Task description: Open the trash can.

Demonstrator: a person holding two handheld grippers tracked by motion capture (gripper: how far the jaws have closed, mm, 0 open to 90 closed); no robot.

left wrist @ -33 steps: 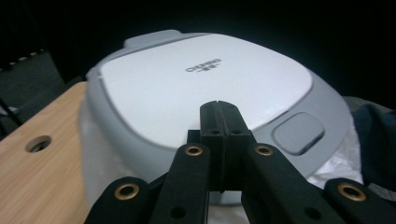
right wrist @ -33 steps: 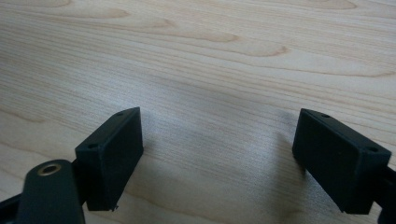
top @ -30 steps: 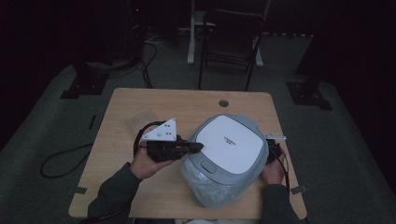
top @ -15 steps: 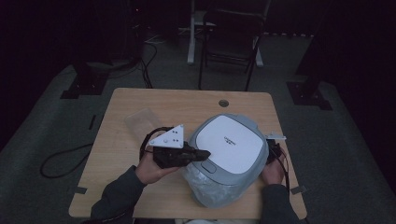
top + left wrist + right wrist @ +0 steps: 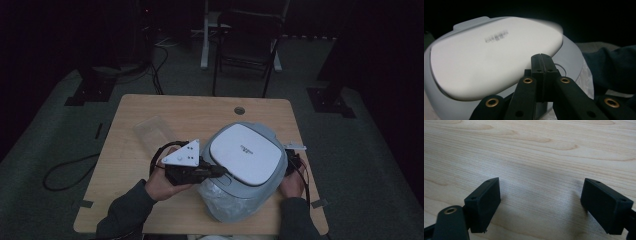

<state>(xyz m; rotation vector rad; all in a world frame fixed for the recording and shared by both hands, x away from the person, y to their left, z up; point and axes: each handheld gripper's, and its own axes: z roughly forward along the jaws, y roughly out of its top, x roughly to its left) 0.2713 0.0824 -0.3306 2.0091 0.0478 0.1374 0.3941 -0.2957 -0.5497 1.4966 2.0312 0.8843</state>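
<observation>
Pressing left gripper [image 5: 220, 171] (jaws together) against cooker lid [image 5: 245, 152].

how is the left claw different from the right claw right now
The left claw has its jaws pressed together; the right claw has them wide apart with nothing between. The left claw's tip is at the rice cooker's white lid; the right claw, on the cooker's other side, hangs over bare table. Both have black jaws.
</observation>
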